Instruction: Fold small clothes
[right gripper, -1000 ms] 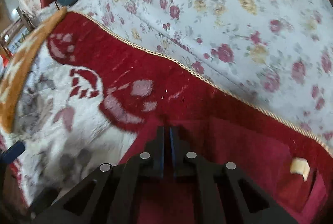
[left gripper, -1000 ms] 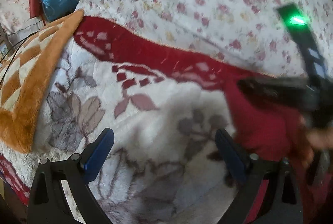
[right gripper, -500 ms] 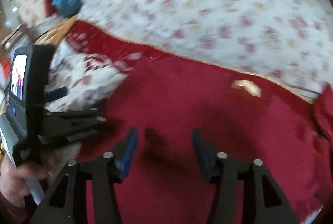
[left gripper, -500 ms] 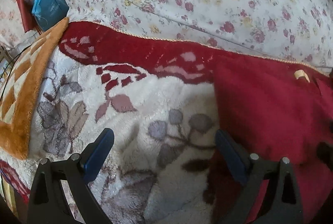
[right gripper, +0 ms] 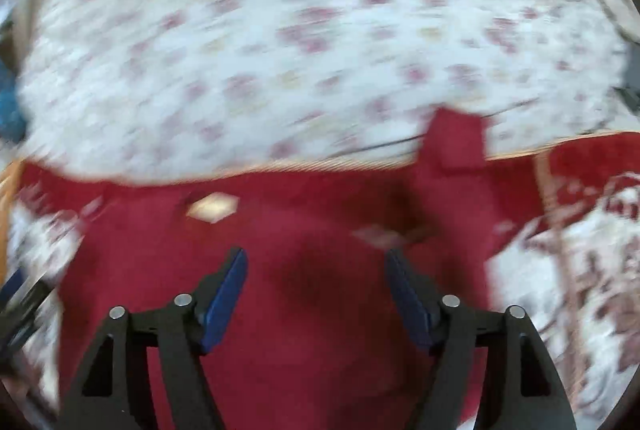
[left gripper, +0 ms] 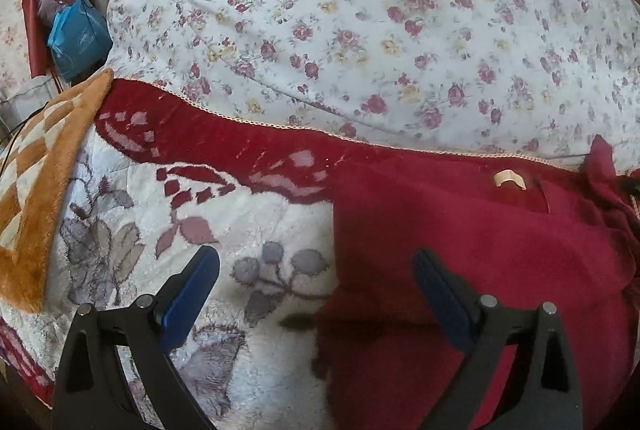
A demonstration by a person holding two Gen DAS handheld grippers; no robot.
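Left wrist view. The left gripper points steeply down at the bed, jaws spread wide, nothing between them. Its left finger sits over the white fleece blanket; its right finger sits over the near left part of the red garment. The garment lies flat on the blanket, right of centre, with its left edge running straight from near to far, which reads as a fold already laid. A pale tag shows near its far edge. At far right a red flap stands up against the floral quilt, and the cloth there is bunched, not smoothed. An orange checked blanket lies at left and a blue bag at far left. The right gripper is not visible in this view.

Right wrist view, heavily blurred. The right gripper points down over the middle of the garment. Its jaws have just been opening and now stand well apart, with no cloth pinched between the pads; the garment lies beneath them. Judgement: the cloth has been let go so that it settles in place. The tag sits beyond the left finger. The upright flap is at far right, crossing the blanket's trim onto the quilt. Judgement: that flap and the bunched right side appear to be the part left to fold.
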